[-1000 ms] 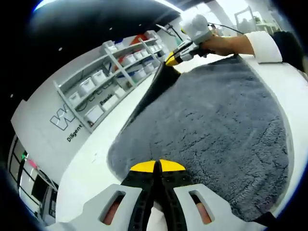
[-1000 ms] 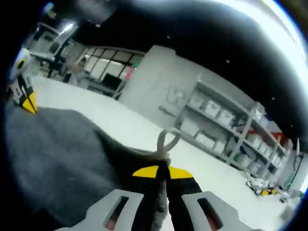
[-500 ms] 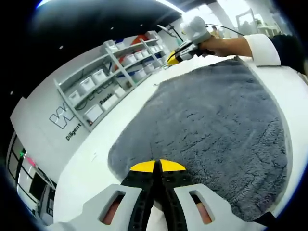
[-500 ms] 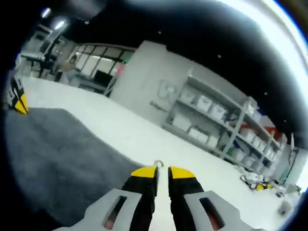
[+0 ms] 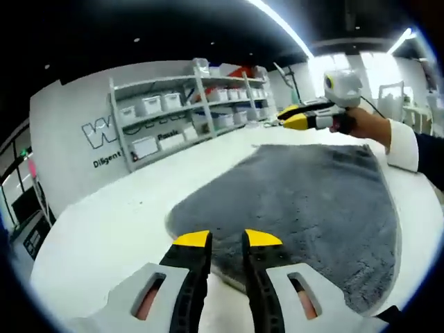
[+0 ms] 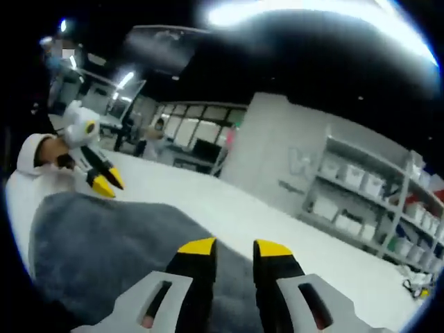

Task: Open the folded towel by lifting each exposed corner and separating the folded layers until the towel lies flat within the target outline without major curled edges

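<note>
- Now the grey towel [image 5: 312,201] lies spread flat on the white table [image 5: 104,222], one corner just below the left gripper [image 5: 226,239].
- Left gripper's jaws stand apart, holding nothing.
- Right gripper [image 6: 234,248] hovers over the towel's edge, jaws likewise spread and empty.
- Shelves [image 5: 187,111] of white bins stand beyond the table's far edge.

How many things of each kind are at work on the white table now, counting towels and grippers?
Towel: 1, grey, lying spread out
Grippers: 2, the left gripper and the right gripper, both open and off the towel
Table: 1, white
Total: 4
</note>
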The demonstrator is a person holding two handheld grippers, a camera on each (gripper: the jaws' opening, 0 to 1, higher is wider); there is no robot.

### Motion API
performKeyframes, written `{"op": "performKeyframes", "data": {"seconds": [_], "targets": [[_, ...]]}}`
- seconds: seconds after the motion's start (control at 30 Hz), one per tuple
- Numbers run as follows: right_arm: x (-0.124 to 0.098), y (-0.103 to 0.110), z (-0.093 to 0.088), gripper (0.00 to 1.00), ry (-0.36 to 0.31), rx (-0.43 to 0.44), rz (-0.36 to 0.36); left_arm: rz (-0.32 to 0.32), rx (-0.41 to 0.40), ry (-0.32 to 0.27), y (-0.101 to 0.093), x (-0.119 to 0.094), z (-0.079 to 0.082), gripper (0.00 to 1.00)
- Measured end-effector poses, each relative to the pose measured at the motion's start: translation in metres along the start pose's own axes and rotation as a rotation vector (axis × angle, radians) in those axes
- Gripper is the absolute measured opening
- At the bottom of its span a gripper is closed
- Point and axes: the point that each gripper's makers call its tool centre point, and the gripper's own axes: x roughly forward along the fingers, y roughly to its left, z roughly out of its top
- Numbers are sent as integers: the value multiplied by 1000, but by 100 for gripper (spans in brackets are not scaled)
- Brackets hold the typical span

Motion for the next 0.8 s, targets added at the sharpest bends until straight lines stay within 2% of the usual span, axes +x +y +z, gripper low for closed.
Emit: {"op": "performKeyframes", "data": {"seconds": [0.03, 0.07, 0.1, 0.13, 0.17, 0.23, 0.4, 0.5, 0.53, 0.57, 0.63, 0.8], "targets": [[0, 2, 0, 19, 4, 0, 7, -2, -5, -1, 0, -1, -1, 20], [1, 14, -8, 19, 51, -10, 44, -7, -11, -2, 0, -1, -1, 21], [1, 16, -10, 20, 60, -11, 52, -11, -15, -3, -1, -1, -1, 22], [1, 29, -20, 21, 107, -11, 98, -36, -36, 1, -5, -1, -3, 22], [2, 31, -23, 22, 122, -7, 104, -58, -61, -2, -9, -1, -3, 22], [4, 35, -34, 27, 169, 13, 111, -105, -116, -19, -18, 1, -1, 22], [2, 37, -54, 44, 250, 63, 98, -100, -107, -8, -18, 3, -3, 30], [1, 43, -68, 49, 315, 143, 101, -107, -125, -2, -20, 6, -5, 36], [2, 43, -69, 50, 318, 146, 100, -106, -126, 9, -21, 8, -7, 39], [2, 43, -73, 51, 329, 156, 91, -103, -108, 42, -17, 11, -13, 42], [1, 43, -76, 50, 341, 220, 86, -94, -84, 67, -19, 13, -18, 47], [1, 48, -85, 44, 363, 368, 96, -112, -109, 80, -25, 15, -22, 44]]}}
